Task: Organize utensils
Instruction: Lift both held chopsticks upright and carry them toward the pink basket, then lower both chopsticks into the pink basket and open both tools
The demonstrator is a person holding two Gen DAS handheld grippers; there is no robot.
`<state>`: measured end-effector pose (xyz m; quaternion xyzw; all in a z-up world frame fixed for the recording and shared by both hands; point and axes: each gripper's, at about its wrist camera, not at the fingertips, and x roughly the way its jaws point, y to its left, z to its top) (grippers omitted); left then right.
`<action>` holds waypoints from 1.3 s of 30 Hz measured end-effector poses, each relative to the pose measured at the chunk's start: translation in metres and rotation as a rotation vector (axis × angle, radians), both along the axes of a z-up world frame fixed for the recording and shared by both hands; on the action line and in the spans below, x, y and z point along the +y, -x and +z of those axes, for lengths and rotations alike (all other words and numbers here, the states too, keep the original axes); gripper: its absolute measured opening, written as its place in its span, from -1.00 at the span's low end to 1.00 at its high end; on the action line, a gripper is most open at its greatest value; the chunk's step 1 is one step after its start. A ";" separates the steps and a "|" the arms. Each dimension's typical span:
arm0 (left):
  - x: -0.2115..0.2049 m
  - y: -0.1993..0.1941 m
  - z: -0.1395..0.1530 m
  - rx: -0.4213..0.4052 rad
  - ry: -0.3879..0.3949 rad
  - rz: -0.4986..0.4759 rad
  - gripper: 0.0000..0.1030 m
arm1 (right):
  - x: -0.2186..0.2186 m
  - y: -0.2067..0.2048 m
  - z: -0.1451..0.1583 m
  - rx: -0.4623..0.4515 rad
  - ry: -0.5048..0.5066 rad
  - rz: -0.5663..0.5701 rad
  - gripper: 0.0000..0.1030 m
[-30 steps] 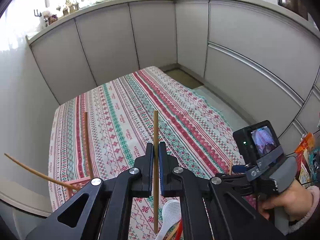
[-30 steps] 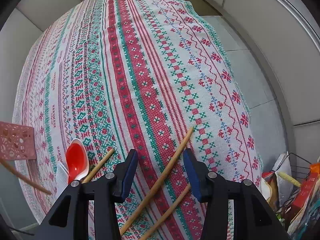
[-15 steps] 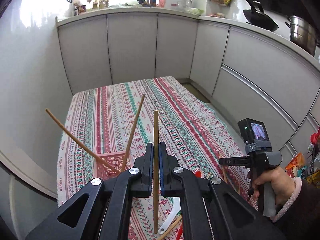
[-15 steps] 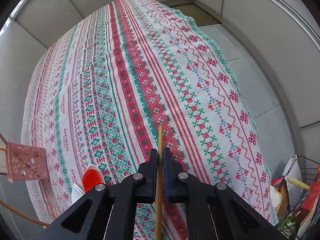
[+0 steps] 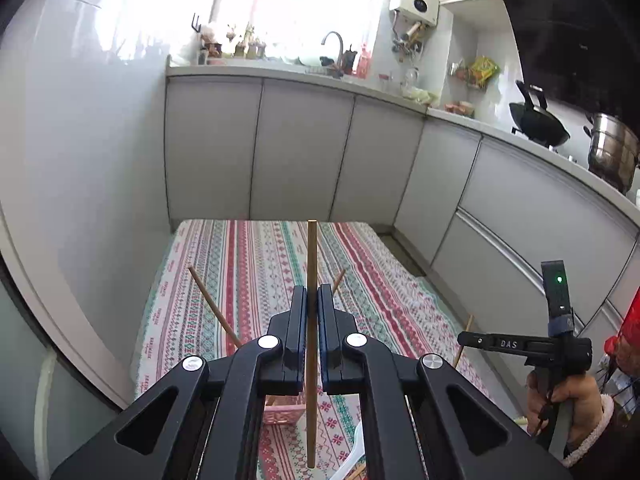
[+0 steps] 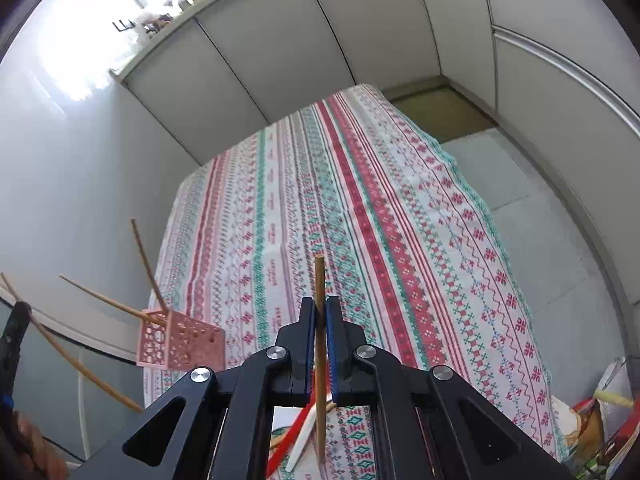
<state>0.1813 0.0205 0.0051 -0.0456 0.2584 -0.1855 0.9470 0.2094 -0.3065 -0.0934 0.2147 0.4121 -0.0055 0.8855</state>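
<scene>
Up close, the left gripper [image 5: 312, 308] is clamped on a wooden chopstick [image 5: 311, 264] that stands upright between its fingers, poking out above and below them. Likewise the right gripper [image 6: 319, 320] pinches a second chopstick [image 6: 319, 280], also upright. Just below and left of the right gripper, a pink perforated holder [image 6: 180, 344] stands on the table with two chopsticks leaning out of it. A red spoon [image 6: 290, 438] and a white spoon [image 6: 304, 436] lie on the cloth beneath the right gripper. Everything rests on a striped tablecloth [image 6: 360, 208] patterned in red, green and white. Beyond it run grey cabinet doors [image 5: 304, 152] under a counter with a faucet [image 5: 334, 40], a black wok [image 5: 538, 122] and a steel pot [image 5: 612, 152].
</scene>
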 end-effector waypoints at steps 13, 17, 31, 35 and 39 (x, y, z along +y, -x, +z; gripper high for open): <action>0.017 -0.017 0.016 -0.168 0.030 0.154 -0.90 | 0.010 0.019 0.077 -0.302 -0.069 0.010 -0.89; 0.008 -0.036 -0.002 -0.168 -0.003 0.156 -0.90 | 0.017 0.017 0.084 -0.347 -0.092 0.024 -0.89; -0.001 -0.080 -0.065 -0.092 -0.096 0.101 -0.89 | 0.063 0.002 0.085 -0.413 -0.120 0.138 -0.89; 0.002 -0.088 -0.073 -0.040 -0.087 0.099 -0.88 | 0.080 -0.003 0.084 -0.428 -0.089 0.163 -0.89; 0.009 -0.080 -0.064 -0.021 -0.062 0.103 -0.82 | 0.090 -0.006 0.085 -0.461 -0.056 0.178 -0.89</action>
